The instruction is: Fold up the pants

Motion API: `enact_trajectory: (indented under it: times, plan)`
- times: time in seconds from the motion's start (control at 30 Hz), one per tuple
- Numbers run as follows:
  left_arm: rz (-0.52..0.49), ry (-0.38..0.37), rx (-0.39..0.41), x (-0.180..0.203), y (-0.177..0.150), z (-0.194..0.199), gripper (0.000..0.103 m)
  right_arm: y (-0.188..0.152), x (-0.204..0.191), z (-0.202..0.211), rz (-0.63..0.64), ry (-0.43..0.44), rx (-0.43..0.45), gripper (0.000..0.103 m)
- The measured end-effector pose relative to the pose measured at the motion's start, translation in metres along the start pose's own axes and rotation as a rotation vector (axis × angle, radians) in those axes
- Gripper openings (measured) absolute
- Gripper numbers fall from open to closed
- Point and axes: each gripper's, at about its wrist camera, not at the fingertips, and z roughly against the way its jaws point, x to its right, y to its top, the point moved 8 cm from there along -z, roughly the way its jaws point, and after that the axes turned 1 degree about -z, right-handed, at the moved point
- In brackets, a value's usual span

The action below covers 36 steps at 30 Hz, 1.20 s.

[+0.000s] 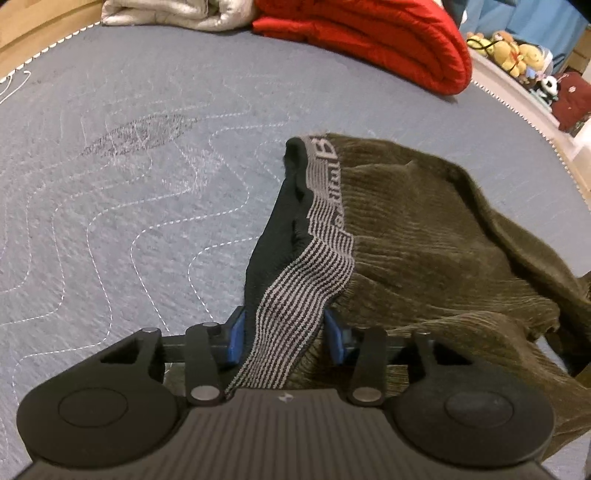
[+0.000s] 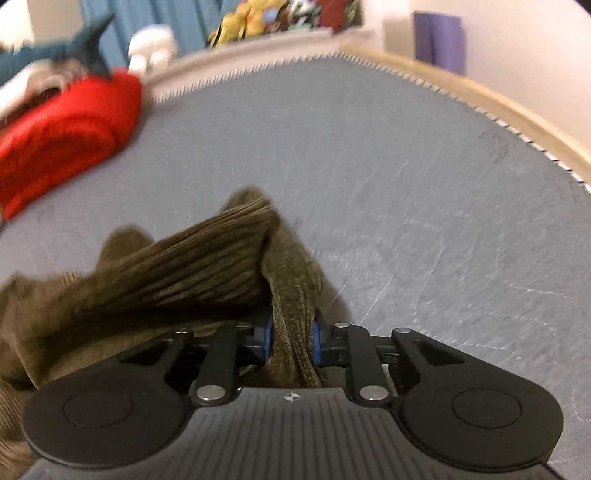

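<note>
Blue pads line both sets of tongs, and both are closed on cloth. The left gripper (image 1: 283,341) pinches the grey-and-black striped elastic waistband (image 1: 325,236) of the olive-brown corduroy pants (image 1: 424,236); the band runs straight ahead from the jaws, with the black lining (image 1: 277,236) exposed on its left and the ribbed body of the garment spreading to the right. The right gripper (image 2: 291,341) clamps a bunched, rope-like fold of the same corduroy pants (image 2: 184,273); the rest of the fabric trails off to its left and downward. The garment therefore spans between the two grippers, its long axis apparently running across from one to the other, with neither hand clearly nearer the bulk. Judgement: the next move depends on keeping that span taut and level before lowering it. Most of the fabric appears lifted or loosely draped over the grey-blue quilted mat (image 1: 129,184) with white wavy stitching. Farther out lie a folded red padded blanket (image 1: 388,40), a pale grey folded blanket (image 1: 166,14) and a row of plush toys (image 1: 517,55). The right view is motion-blurred.
</note>
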Motion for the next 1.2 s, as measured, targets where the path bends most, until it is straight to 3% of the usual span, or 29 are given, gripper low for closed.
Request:
enact_trajectory:
  times: [0.2,0.3,0.47,0.63,0.7,0.77,0.9,1.03,1.2]
  plan:
    - [0.030,-0.055,0.033,-0.001,0.007,0.019,0.039,0.032,0.007,0.092,-0.174,-0.060,0.307,0.018]
    - [0.042,-0.092,0.033,0.001,0.006,0.028,0.036,0.028,0.030,0.118,-0.290,-0.151,0.347,0.017]
    - [0.040,-0.117,0.045,0.002,0.001,0.042,0.033,0.001,0.067,0.119,-0.443,-0.251,0.242,0.017]
    - [0.030,-0.126,0.032,-0.001,-0.005,0.054,0.034,-0.015,0.070,0.097,-0.371,-0.264,0.107,0.018]
    - [0.005,-0.118,0.025,0.002,-0.007,0.053,0.036,-0.018,0.068,0.081,-0.331,-0.238,0.026,0.027]
    - [0.027,-0.125,0.013,-0.001,-0.008,0.050,0.041,-0.027,0.063,0.068,-0.300,-0.136,-0.048,0.057]
    - [0.061,-0.126,-0.016,-0.003,-0.005,0.039,0.050,-0.025,0.087,0.052,-0.382,-0.155,-0.029,0.058]
    - [0.051,-0.122,-0.033,0.004,-0.004,0.025,0.073,-0.012,0.107,0.032,-0.426,-0.089,-0.038,0.058]
    - [0.028,-0.084,-0.060,0.011,-0.002,0.004,0.074,-0.012,0.110,-0.002,-0.380,-0.030,-0.105,0.058]
